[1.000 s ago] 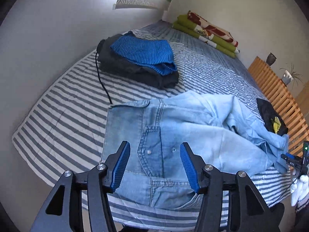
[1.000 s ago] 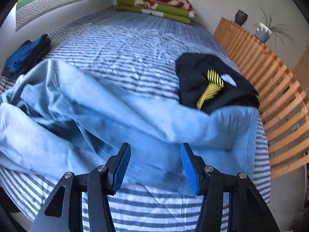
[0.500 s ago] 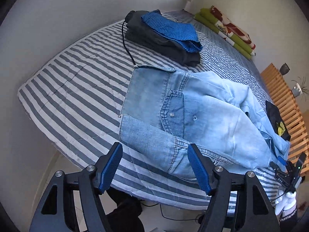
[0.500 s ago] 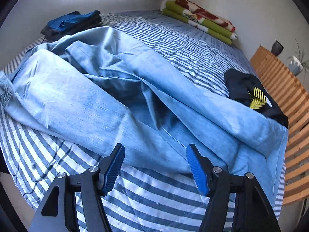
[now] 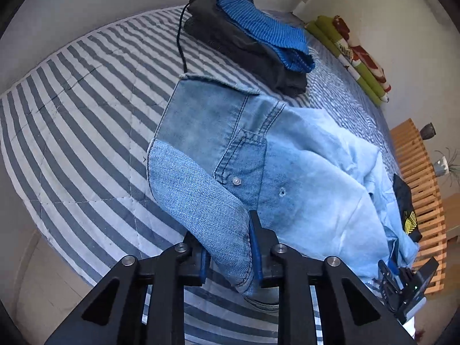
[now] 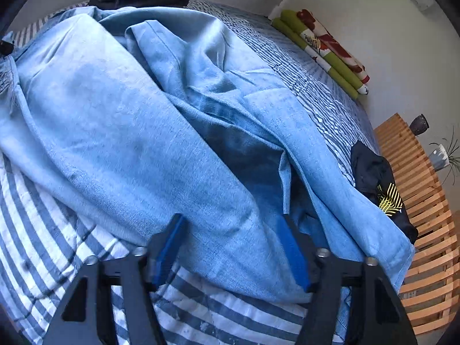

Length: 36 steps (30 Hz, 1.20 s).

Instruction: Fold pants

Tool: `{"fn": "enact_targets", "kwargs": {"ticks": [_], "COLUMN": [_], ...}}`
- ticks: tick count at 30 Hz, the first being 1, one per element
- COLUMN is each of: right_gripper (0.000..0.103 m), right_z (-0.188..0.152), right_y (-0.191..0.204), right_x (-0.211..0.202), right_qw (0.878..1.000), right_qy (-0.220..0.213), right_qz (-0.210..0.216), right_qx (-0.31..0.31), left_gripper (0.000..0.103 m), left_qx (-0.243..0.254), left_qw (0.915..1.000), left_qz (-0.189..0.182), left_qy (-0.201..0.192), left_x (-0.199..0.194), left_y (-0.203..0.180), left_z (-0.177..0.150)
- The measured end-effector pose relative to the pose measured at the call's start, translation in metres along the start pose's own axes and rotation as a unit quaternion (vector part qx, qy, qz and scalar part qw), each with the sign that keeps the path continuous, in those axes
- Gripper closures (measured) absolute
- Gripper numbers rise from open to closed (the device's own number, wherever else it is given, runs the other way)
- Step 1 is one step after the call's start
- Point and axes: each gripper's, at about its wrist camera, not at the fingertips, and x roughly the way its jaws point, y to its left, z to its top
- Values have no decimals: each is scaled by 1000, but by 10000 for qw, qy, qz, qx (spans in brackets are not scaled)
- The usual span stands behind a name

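No text, label, brand or number can be read in either view; the yellow print on the black garment (image 6: 389, 199) has no letters.

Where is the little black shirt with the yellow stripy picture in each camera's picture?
Left wrist view: the black shirt with the yellow stripy print sits at the far right edge, past the light blue denim pants.
Right wrist view: it lies at right, beside the pants' leg.
Shared landmark: the wooden slatted bed frame right next to the shirt.
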Motion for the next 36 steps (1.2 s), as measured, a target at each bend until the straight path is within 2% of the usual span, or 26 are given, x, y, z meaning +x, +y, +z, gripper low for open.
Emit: {"fn": "enact_targets", "kwargs": {"ticks": [1, 5, 7, 10, 16, 21, 24, 26, 28, 31, 35, 36], "right_gripper": [101, 101, 102, 102, 102, 102, 102, 102, 102, 102, 102, 102], "right_z": [4, 11, 13, 11, 12, 7, 4, 5, 8, 28, 72, 88], "right_y": [-4, -33, -58, -91, -141, -163, -171, -175, -176, -177, -180, -181], "right_x": [-1, -48, -81, -131, -235, -316, -355, -372, -380, -358, -288, -263], "right_qw": [9999, 9962, 9912, 9810, 9552, 9302, 9199, 9167, 9160, 9237, 9427, 9471], "right_qy": [53, -577, -871, -1249, -2104, -2813, -3085, -3195, -3249, -3063, -2480, -2304], "right_qz": [-13, -36, -53, -188, -508, -741, -717, -654, -635, -608, -448, -432], "right_qx": [106, 652, 991, 1471, 2019, 2237, 2313, 2308, 2266, 2220, 2186, 2193], "left_gripper": [82, 83, 87, 88, 89, 89, 89, 89, 89, 89, 89, 89], "left_qx": [39, 235, 349, 463, 903, 1065, 1268, 1333, 1308, 1200, 960, 903], "left_qw": [9999, 9963, 9922, 9835, 9589, 9359, 9203, 9151, 9167, 9295, 9536, 9597], "left_qz": [-68, -459, -627, -1021, -1618, -1987, -2057, -2050, -2021, -1780, -1318, -1092], "left_qy": [-109, -695, -1016, -1419, -2151, -2708, -3077, -3206, -3188, -3001, -2531, -2427], "left_x": [-9, -63, -93, -142, -235, -311, -352, -368, -369, -340, -256, -229], "left_y": [-5, -31, -47, -72, -120, -140, -151, -156, -160, -166, -162, -161], "left_z": [3, 16, 21, 27, 27, 24, 21, 23, 34, 55, 93, 104]}}
